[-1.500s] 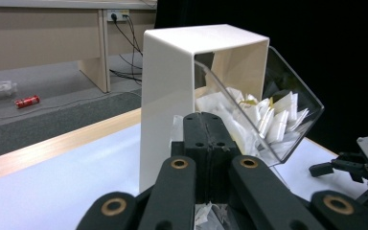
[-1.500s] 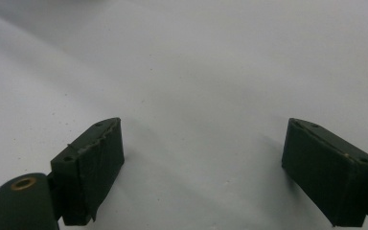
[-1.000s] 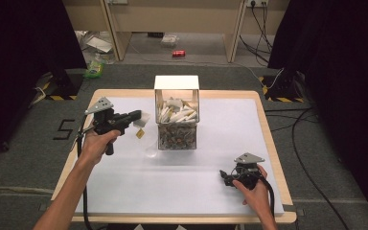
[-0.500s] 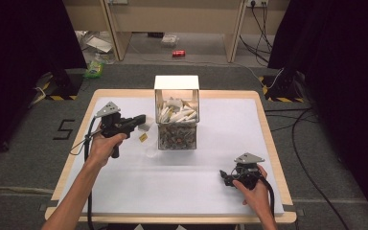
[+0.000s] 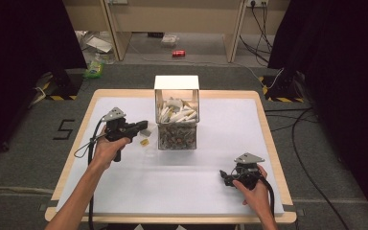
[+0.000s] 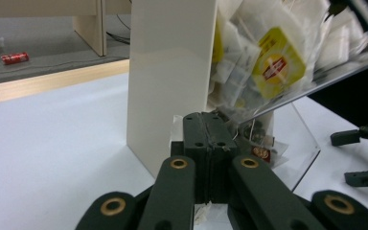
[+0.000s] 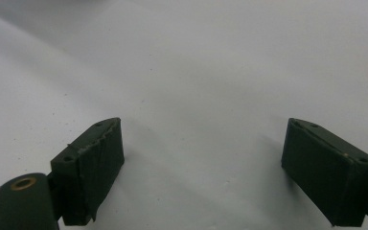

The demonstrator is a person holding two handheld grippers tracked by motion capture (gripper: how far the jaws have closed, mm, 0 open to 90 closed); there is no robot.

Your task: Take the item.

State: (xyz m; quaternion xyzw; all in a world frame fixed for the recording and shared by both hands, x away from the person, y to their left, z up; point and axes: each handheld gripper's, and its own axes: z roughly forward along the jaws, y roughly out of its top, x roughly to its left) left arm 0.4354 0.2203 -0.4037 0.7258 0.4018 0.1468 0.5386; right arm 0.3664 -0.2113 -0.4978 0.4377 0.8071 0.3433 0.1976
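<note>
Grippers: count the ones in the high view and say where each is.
2. The left gripper is near the table's left side, beside the clear tea bag box, shut on a tea bag whose tag hangs below. The right gripper rests open near the table's front right corner.

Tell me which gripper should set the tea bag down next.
Left. The left gripper is shut on the tea bag beside the dispenser box; the right gripper rests open, far off.

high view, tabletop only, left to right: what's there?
Left gripper, shut on a tea bag whose yellow tag hangs under the jaw tips → clear dispenser box full of tea bags → right gripper, jaws open, resting on the white table.
</note>
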